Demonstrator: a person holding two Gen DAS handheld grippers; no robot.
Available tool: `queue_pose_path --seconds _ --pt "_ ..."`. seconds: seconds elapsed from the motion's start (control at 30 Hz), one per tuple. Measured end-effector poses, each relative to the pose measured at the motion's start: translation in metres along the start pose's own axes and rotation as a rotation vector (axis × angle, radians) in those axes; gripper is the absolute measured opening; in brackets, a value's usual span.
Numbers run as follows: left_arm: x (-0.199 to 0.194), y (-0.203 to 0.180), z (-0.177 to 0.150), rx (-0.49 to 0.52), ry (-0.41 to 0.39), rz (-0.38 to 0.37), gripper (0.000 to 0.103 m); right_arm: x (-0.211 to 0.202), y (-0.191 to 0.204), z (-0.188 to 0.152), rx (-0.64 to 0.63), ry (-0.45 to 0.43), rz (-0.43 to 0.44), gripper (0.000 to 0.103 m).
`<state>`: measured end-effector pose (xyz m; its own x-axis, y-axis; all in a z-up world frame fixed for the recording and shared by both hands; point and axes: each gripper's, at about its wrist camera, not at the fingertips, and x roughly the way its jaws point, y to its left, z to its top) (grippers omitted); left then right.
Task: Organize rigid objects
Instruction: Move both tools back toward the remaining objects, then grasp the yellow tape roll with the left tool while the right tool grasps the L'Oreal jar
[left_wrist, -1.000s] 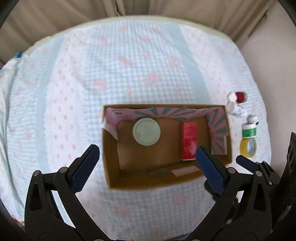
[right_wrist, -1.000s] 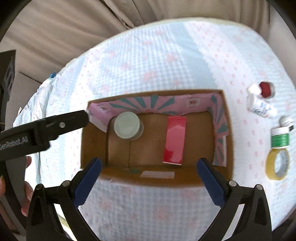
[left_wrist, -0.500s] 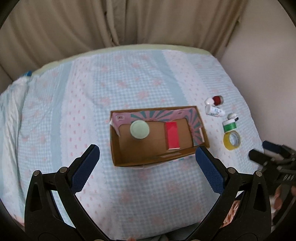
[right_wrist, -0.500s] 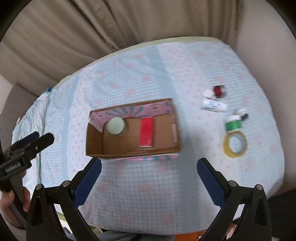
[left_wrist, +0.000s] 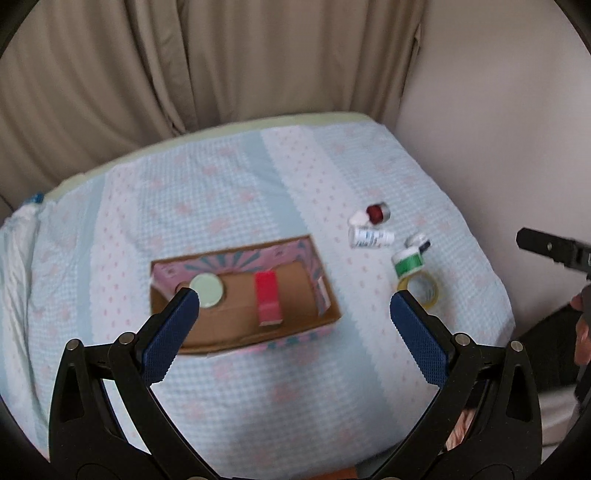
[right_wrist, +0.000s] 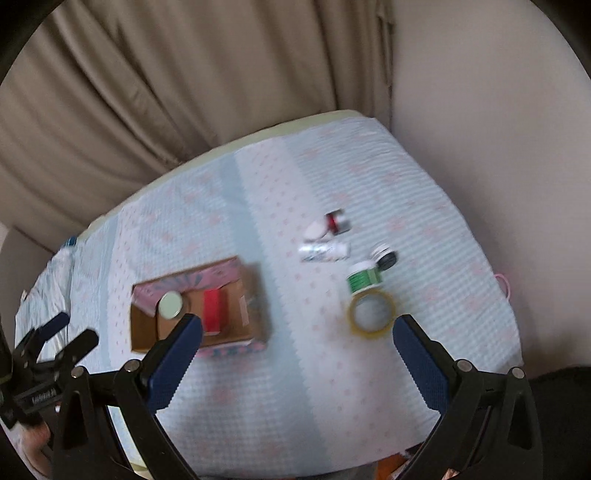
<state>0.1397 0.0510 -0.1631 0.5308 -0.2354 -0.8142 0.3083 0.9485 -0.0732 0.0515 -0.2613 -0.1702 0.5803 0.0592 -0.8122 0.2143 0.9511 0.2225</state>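
Your left gripper (left_wrist: 293, 310) and right gripper (right_wrist: 297, 334) fingers both spread, empty — cardboard box (left_wrist: 236, 332) by left fingers, yellow tape roll (right_wrist: 371, 310) between right fingers.

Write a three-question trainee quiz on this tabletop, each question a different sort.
1. True or false: the red box lies inside the cardboard box.
2. Which item lies nearest the right claw? A) yellow tape roll B) red-capped bottle C) pale round lid
3. Fill in: the left claw holds ____.

Key: 1 true; 2 A; 3 nothing.
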Motion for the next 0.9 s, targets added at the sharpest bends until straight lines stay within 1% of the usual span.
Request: queue_pose_path --seconds 0.1,0.2,0.3,0.37,0.4,0.53,0.67,0.73,0.83,0.9 --pt "0.008 -0.039 0.003 -0.026 -0.019 0.025 0.103 0.011 -0.045 0.026 -0.022 0.003 0.041 0.103" --pt "0.026 -0.075 0.006 -0.097 0.028 0.040 0.103 0.028 -0.083 0.050 -0.045 0.031 0.080 0.103" --pt "0.046 -0.109 0.003 -0.164 0.033 0.004 0.103 0.044 -0.114 0.071 -0.065 0.041 0.114 0.103" --pt "0.063 -0.128 0.001 -0.184 0.057 -0.016 0.103 0.060 -0.135 0.087 -0.073 0.066 0.129 0.103" --pt "0.071 -0.138 -0.001 -0.188 0.070 -0.022 0.103 0.064 -0.140 0.090 -0.075 0.073 0.134 0.103" --pt "0.112 -0.183 -0.012 -0.173 0.123 -0.061 0.103 0.104 -0.166 0.108 -0.087 0.130 0.146 0.103" --pt "0.160 -0.219 -0.028 -0.141 0.187 -0.087 0.103 0.143 -0.183 0.114 -0.068 0.180 0.159 0.103" --pt "0.188 -0.237 -0.040 -0.117 0.221 -0.104 0.103 0.168 -0.189 0.114 -0.055 0.219 0.168 0.103" --pt "0.226 -0.262 -0.059 -0.086 0.272 -0.106 0.103 0.206 -0.191 0.109 -0.055 0.269 0.168 0.103" --pt "0.248 -0.270 -0.070 -0.079 0.302 -0.105 0.103 0.225 -0.190 0.105 -0.061 0.293 0.167 0.103"
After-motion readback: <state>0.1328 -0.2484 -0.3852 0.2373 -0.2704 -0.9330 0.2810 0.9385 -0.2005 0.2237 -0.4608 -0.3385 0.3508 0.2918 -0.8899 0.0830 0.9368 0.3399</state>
